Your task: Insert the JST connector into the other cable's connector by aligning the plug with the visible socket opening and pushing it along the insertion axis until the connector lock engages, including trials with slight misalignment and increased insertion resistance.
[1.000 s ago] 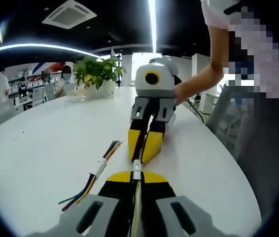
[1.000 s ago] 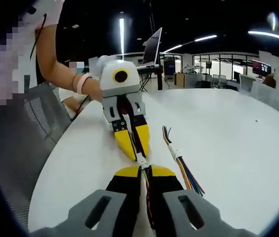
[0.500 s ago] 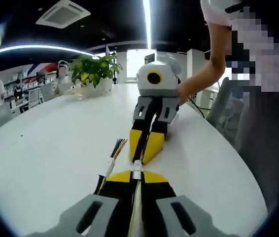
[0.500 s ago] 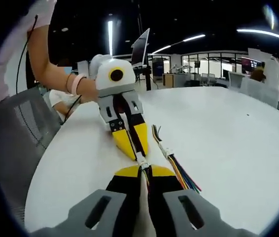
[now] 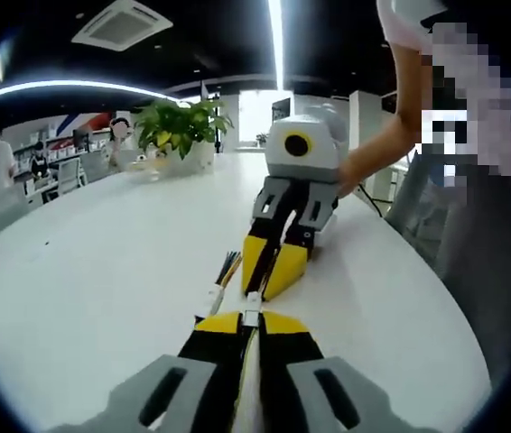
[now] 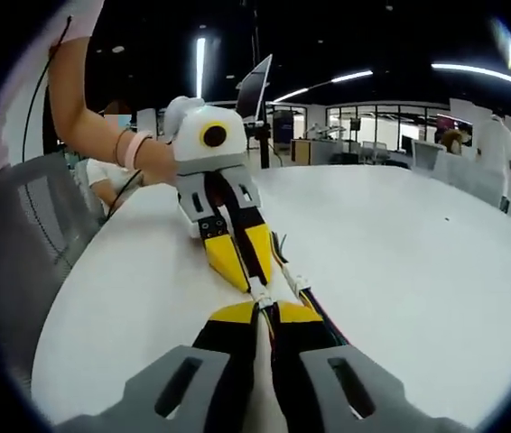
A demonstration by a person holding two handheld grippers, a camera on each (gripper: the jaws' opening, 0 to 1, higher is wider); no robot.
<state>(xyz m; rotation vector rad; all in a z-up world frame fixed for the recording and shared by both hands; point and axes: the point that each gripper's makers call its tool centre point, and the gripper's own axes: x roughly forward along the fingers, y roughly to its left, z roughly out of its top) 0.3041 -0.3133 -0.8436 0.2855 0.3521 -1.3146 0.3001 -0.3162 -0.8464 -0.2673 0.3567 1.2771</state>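
Note:
My left gripper is shut on a thin wire bundle that ends in a small white JST connector at its yellow tips. Facing it tip to tip, my right gripper is held by a person's hand. In the right gripper view, my right gripper is shut on its own cable, and a white connector sits between it and the left gripper. The two connectors meet in that narrow gap; I cannot tell whether they are locked together.
A loose cable with coloured wires lies on the white table right beside the jaws, seen too as the loose cable. A potted plant stands far back. A mesh chair and the table's edge run alongside.
Both grippers have stayed tip to tip and shut. They have drifted sideways toward the loose cable, which now lies close against the jaws instead of well off to the side.

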